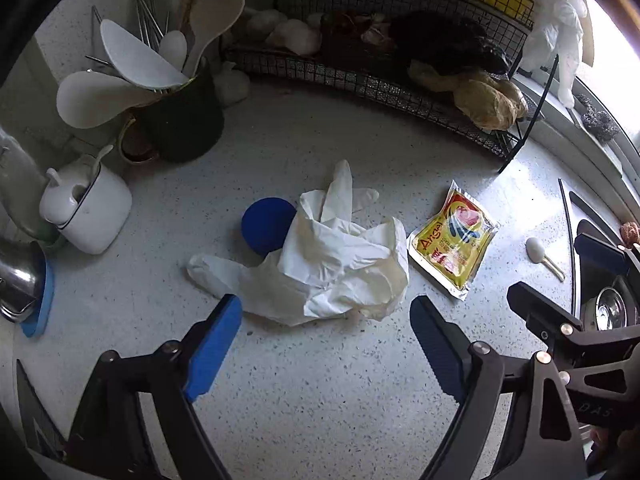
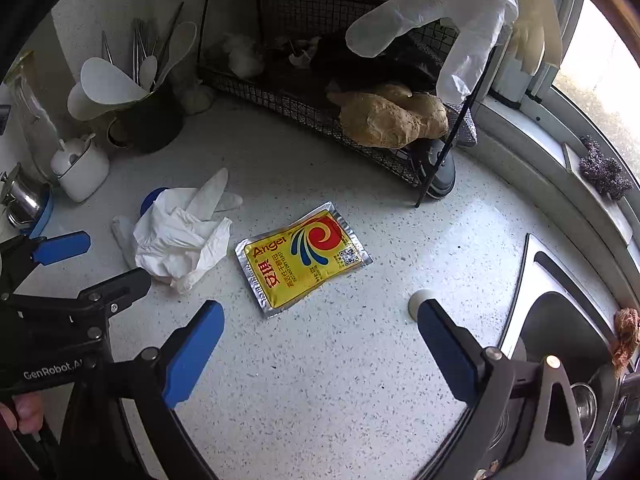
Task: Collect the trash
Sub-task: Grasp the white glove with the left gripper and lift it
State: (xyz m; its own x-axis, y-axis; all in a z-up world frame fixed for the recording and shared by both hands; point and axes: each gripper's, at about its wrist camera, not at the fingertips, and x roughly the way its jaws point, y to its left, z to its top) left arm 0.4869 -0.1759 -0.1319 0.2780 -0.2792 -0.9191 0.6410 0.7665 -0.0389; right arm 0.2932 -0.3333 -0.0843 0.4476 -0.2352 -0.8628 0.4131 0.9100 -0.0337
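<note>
gloves [image 1: 328, 264]: crumpled on surface [image 1: 320, 392], just beyond left gripper [image 1: 326, 334]; soft, light, pinch the bunched middle
packet [image 2: 300, 258]: flat, slippery, right of gloves
left gripper: wide open, empty
right gripper [image 2: 320, 344]: wide open, empty

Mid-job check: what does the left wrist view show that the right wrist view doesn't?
Only left wrist: the round dark-blue lid almost whole, and the small white spoon unobstructed. Only right wrist: the brown ginger root clearly, a translucent glove hanging overhead, the steel sink. Both: crumpled white gloves and tissue, yellow Angel sachet, both grippers open.
</note>
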